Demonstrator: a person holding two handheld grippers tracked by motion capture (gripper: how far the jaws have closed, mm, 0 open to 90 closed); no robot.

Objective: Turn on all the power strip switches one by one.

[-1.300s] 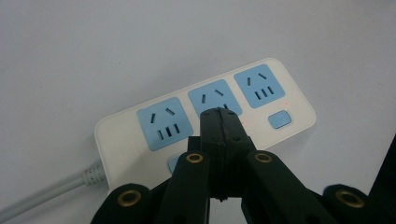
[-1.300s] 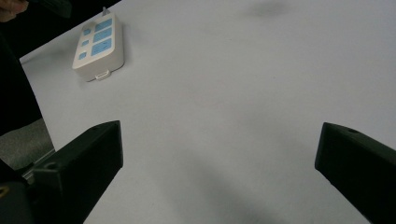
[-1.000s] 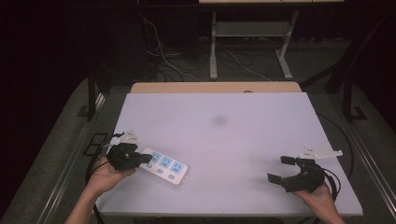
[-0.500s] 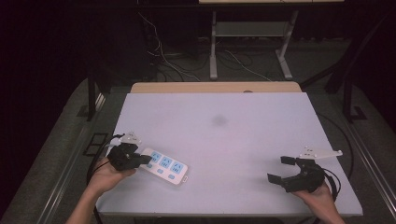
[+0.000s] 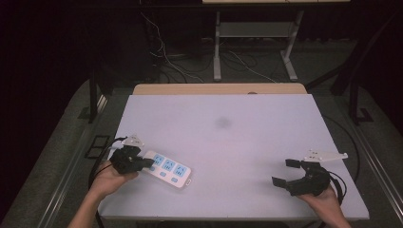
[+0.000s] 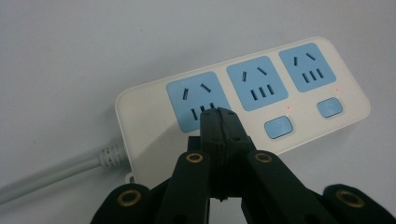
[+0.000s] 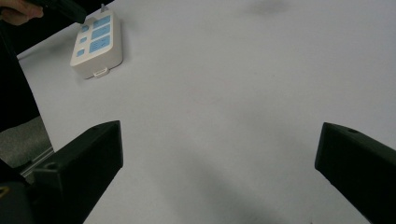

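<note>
Two hands come in from the near edge of the table (image 5: 266, 142), each holding one black two-jaw gripper. The left hand (image 5: 107, 178) holds the left gripper (image 5: 151, 164) at the near-left part of the table; in the left gripper view its jaws are pressed flat together with nothing between them, and their joined tips (image 6: 219, 116) sit over the cord-end socket of a white power strip (image 5: 168, 170), close above or touching it; which cannot be told. The right hand (image 5: 328, 204) holds the right gripper (image 5: 286, 172) near the near-right corner, well apart from the strip; its jaws are spread wide over bare tabletop.

There is one power strip. It lies flat, slanting from the left gripper toward the table's middle. It has three blue sockets (image 6: 259, 84) in a row, and two blue switch buttons (image 6: 279, 127) can be seen, each with a small red dot beside it. A grey cord (image 6: 51, 175) leaves the end nearest the left gripper.

The tabletop is plain white, with one faint grey smudge (image 5: 222, 122) near its centre, and a tan wooden strip (image 5: 218, 89) along the far edge. Beyond it the room is dark: grey floor, loose cables (image 5: 247, 66), and the pale metal legs (image 5: 217, 52) of another stand.
</note>
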